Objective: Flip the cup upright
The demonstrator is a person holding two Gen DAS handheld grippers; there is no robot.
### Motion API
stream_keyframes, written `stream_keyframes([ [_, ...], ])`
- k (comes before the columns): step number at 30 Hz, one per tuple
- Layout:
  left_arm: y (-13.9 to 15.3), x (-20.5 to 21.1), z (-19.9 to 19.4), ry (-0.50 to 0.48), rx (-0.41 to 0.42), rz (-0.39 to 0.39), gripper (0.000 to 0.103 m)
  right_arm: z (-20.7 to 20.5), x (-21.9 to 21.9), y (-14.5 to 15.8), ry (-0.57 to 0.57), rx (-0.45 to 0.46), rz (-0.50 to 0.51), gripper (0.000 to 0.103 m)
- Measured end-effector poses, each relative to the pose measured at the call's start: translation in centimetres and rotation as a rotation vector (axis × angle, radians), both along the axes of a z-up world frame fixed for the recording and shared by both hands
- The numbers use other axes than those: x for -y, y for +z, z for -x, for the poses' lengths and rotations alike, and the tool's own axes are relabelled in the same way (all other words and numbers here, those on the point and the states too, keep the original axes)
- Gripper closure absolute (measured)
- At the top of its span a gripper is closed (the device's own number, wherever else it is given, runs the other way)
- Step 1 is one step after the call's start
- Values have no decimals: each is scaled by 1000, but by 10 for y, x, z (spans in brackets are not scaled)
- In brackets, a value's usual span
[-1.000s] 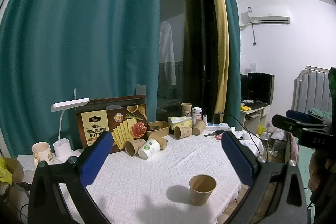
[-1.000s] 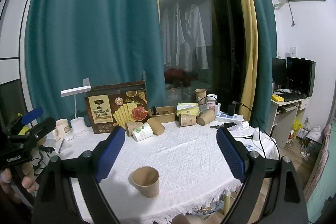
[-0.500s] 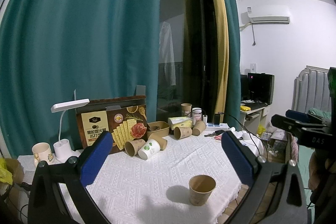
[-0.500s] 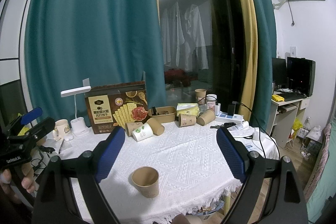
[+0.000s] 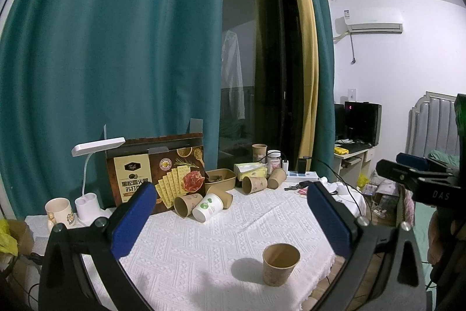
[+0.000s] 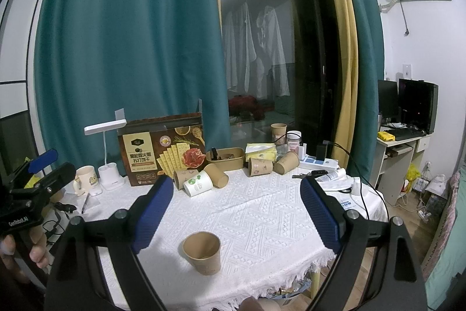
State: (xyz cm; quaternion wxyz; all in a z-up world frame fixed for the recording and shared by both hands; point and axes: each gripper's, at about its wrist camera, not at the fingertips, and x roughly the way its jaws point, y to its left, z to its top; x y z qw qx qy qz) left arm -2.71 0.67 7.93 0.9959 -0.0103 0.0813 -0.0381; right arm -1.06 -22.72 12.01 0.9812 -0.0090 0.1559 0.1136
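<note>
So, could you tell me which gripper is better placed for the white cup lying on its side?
Probably left: the white cup lies nearer the middle of the left gripper's span, but close beside one finger of the right gripper.

— What is the near cup (image 6: pixel 201 252) made of?
— Brown paper, matt, with a rolled rim. The cloth (image 6: pixel 262 212) on the desk is white fabric with a raised, woven diamond texture and a fringed near edge.
— And the far things?
— A glossy printed cardboard box (image 6: pixel 161 149), a smooth white plastic lamp (image 6: pixel 106 153) and a shiny ceramic mug (image 6: pixel 86 178) to the left. The tongs (image 6: pixel 234 216) are matt black plastic with ribbed blue pads (image 6: pixel 153 213).
</note>
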Motion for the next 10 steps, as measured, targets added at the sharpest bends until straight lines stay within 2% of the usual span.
stream_keyframes([
  [10,-1,-2,-2,-20,-2,9,0,-5,-3,-5,12,0,20,16],
])
